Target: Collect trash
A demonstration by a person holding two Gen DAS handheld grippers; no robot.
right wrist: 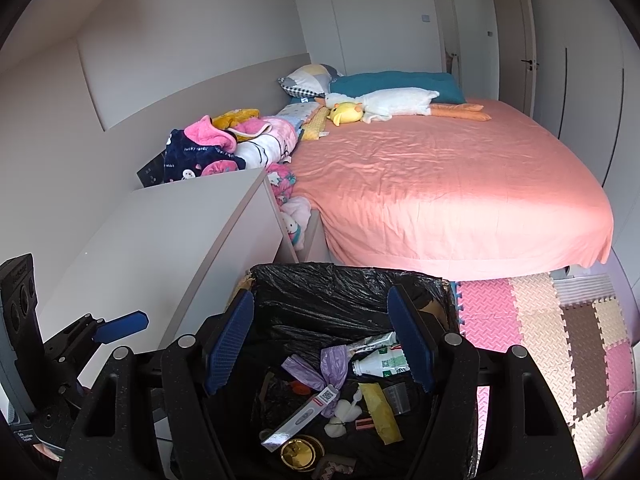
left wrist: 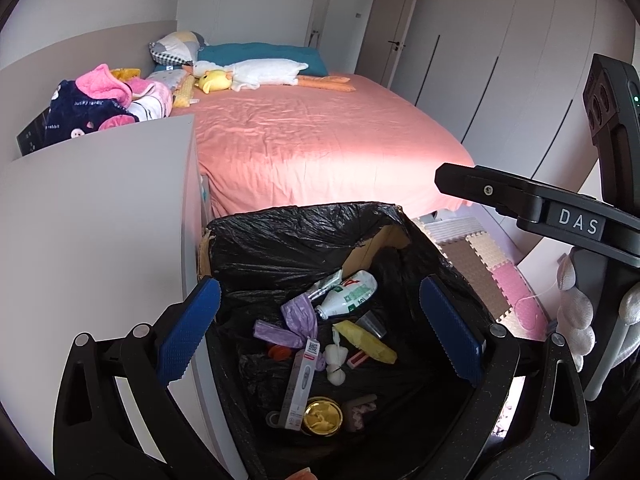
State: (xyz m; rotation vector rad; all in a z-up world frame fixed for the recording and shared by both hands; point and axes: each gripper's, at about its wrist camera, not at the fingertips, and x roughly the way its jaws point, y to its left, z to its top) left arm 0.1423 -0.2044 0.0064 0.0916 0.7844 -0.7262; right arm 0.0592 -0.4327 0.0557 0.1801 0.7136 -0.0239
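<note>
Trash box (left wrist: 280,240), black liner crumpled, littered inside. Left gripper (left wrist: 316,332) and right gripper (right wrist: 324,344) spread, empty, over its rim.

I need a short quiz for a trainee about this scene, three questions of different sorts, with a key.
1. True or false: the left tool and the right tool are both open above the bin.
2. Which item lies in the bin? A. the bottle B. the white plush C. the pillow
3. Fill in: the bin has a ___ liner.

Key:
1. True; neither holds anything.
2. A; the plush and pillow are on the bed.
3. Black.
</note>
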